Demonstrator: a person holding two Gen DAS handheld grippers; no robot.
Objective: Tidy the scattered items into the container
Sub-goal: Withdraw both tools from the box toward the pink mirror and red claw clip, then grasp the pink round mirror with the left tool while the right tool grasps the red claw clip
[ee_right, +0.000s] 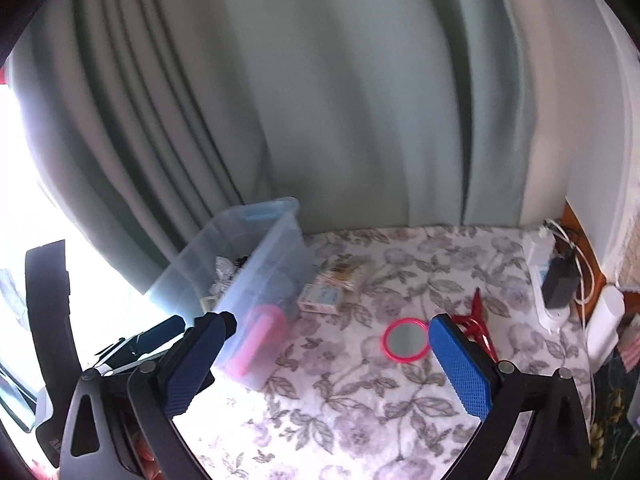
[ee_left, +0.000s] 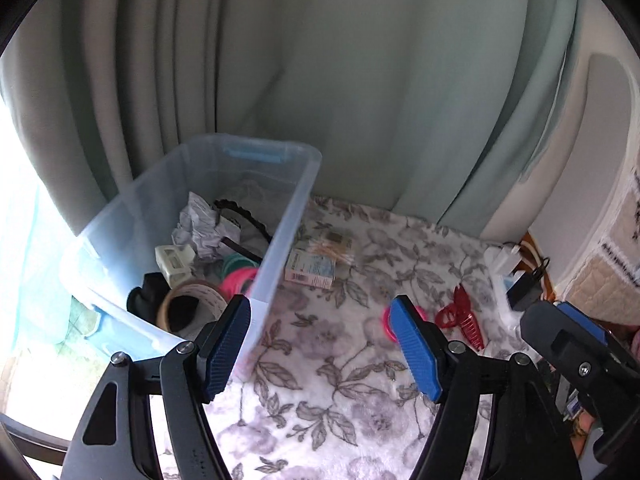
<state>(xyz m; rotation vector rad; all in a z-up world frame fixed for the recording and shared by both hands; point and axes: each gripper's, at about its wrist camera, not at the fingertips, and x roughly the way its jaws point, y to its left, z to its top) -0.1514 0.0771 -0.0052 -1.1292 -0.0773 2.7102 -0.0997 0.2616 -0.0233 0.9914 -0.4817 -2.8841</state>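
A clear plastic bin [ee_left: 288,216] stands at the left on the floral cloth and holds crumpled paper [ee_left: 200,224], a tape roll [ee_left: 192,300], a headband and pink rings. On the cloth lie a small box [ee_left: 310,270], a pack of cotton swabs [ee_left: 334,248], a pink round mirror [ee_right: 404,340] and a red claw clip [ee_left: 460,316]. My left gripper [ee_left: 320,312] is open and empty beside the bin's near corner. My right gripper [ee_right: 332,324] stands wide open above the cloth, empty, with the mirror just left of its right finger.
A green curtain hangs behind the cloth. At the right edge lie a white power strip [ee_right: 540,276] with a black charger [ee_right: 562,280] and cables, and a white bottle [ee_right: 604,328]. Bright window light fills the left side.
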